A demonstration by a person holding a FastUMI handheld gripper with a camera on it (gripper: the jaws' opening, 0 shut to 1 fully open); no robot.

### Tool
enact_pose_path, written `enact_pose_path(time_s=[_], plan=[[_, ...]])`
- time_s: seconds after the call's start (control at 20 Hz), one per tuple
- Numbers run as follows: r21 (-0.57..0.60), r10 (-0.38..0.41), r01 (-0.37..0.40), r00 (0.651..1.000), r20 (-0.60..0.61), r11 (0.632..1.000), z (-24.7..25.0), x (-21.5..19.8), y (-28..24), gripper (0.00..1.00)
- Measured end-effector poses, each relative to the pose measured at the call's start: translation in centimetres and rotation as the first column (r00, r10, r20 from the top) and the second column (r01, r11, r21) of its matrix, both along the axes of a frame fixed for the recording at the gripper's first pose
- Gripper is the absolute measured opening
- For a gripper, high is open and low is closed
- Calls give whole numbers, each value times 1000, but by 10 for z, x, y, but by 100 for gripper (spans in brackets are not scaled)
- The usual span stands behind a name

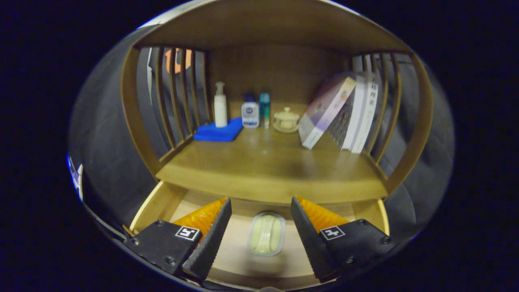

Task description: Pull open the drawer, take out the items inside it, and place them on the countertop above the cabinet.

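Observation:
The drawer (158, 205) under the wooden cabinet stands pulled out toward me. On its floor lies a small pale, rounded item in a clear wrapper (266, 234). My gripper (260, 202) hangs over the drawer, open, with the wrapped item below and between its two fingers. Neither finger touches the item. The countertop (267, 168) of the cabinet lies just beyond the fingertips, above the drawer.
At the back of the countertop stand a white pump bottle (220, 105) on a folded blue cloth (219, 132), two small bottles (255, 111) and a lidded cream cup (286, 119). Leaning books (344, 111) fill the right side. Slatted wooden sides and a top board enclose the shelf.

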State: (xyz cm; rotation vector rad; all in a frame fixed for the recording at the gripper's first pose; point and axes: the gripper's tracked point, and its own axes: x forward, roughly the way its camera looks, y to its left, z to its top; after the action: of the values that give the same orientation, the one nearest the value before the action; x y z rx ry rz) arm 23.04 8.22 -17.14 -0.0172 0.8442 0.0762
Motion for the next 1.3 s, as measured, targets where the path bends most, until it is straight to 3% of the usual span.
enact_pose_path(time_s=[0.15,0.45,0.65,0.75,0.85,1.0,1.3], plan=[[-7,-45,44,985,-166,999,-37,-1,-7,83],[-4,-94,99,926,-367,995,-82,-12,-14,62],[-14,-123,129,898,-423,992,-97,-14,-17,49],[-30,-121,120,890,-439,992,-100,-15,-18,35],[-34,-115,112,883,-454,993,-101,-16,-18,28],[-20,-93,94,891,-443,995,-98,-16,-16,24],[5,-70,79,904,-423,997,-78,-38,-14,23]])
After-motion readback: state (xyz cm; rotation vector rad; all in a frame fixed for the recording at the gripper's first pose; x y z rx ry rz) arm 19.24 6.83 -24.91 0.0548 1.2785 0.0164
